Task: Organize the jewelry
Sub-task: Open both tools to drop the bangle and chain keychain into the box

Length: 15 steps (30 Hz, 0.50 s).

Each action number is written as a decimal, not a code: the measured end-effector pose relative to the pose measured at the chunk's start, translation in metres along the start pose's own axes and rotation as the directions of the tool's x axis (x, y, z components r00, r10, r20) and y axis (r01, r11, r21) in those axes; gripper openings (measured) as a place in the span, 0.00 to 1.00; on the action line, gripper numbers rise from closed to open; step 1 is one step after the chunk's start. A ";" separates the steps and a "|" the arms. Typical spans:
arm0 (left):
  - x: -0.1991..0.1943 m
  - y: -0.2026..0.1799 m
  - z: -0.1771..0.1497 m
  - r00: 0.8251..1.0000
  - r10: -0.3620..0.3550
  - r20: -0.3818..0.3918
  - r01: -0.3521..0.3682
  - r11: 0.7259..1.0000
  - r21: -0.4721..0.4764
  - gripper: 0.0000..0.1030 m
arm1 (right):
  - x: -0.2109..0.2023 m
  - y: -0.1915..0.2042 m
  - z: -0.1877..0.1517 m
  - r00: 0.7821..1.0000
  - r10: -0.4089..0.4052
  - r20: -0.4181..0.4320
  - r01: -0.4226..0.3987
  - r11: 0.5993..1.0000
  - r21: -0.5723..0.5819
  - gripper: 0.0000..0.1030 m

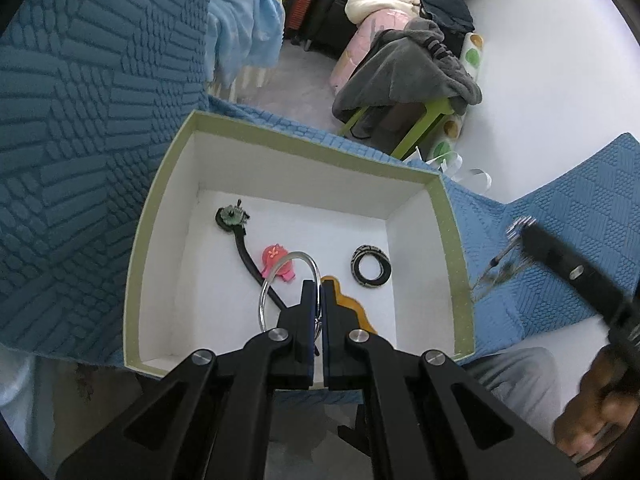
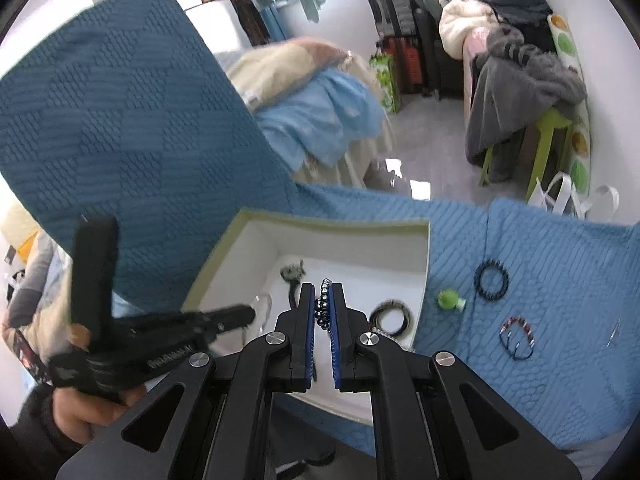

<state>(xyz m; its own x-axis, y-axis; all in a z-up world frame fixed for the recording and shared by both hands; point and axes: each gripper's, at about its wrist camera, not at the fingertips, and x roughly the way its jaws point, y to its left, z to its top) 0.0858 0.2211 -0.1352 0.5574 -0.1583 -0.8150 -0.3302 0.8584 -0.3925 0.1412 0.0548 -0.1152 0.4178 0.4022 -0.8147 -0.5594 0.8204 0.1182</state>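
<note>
The left hand-held gripper (image 1: pixel 319 296) hangs over the open box (image 1: pixel 450 216), its fingers pinching a thin silver bangle (image 1: pixel 280 276) that stands on edge above the white floor of the box. The right hand-held gripper (image 2: pixel 323 300) is pressed together on a strand of dark beads (image 2: pixel 323 308), and it too sits over the box, near the front wall.

Down inside the box lie a black cord with a dark round ornament (image 1: pixel 231 217) at its far end, a pink clip (image 1: pixel 276 265) just beside the bangle, an orange-brown piece (image 1: pixel 352 306) partly hidden behind the left fingers, and a coil of black bands (image 1: pixel 371 266) toward the right wall.

The box rests on a blue quilted cover (image 2: pixel 520 360) — more pieces wait there to its right: a small green bottle (image 2: pixel 450 299) just beside the box, a black beaded bracelet (image 2: pixel 492 280) near it, and a blue-and-red beaded bracelet (image 2: pixel 518 338) further toward the front.
</note>
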 end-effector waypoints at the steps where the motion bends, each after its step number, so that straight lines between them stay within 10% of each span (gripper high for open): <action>1: -0.002 -0.001 0.002 1.000 -0.003 0.004 0.003 1.000 0.005 0.01 | -0.006 0.001 0.005 1.000 0.002 0.015 -0.002 1.000 -0.003 0.05; 15: -0.029 -0.004 0.023 0.999 -0.005 0.037 0.005 1.000 0.001 0.01 | -0.082 0.042 0.067 0.983 0.045 0.181 -0.029 0.996 -0.088 0.05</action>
<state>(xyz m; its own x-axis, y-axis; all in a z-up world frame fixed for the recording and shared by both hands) 0.0883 0.2334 -0.1005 0.5868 -0.1450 -0.7966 -0.3262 0.8581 -0.3965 0.1309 0.0834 -0.0054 0.5147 0.5053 -0.6927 -0.6324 0.7692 0.0912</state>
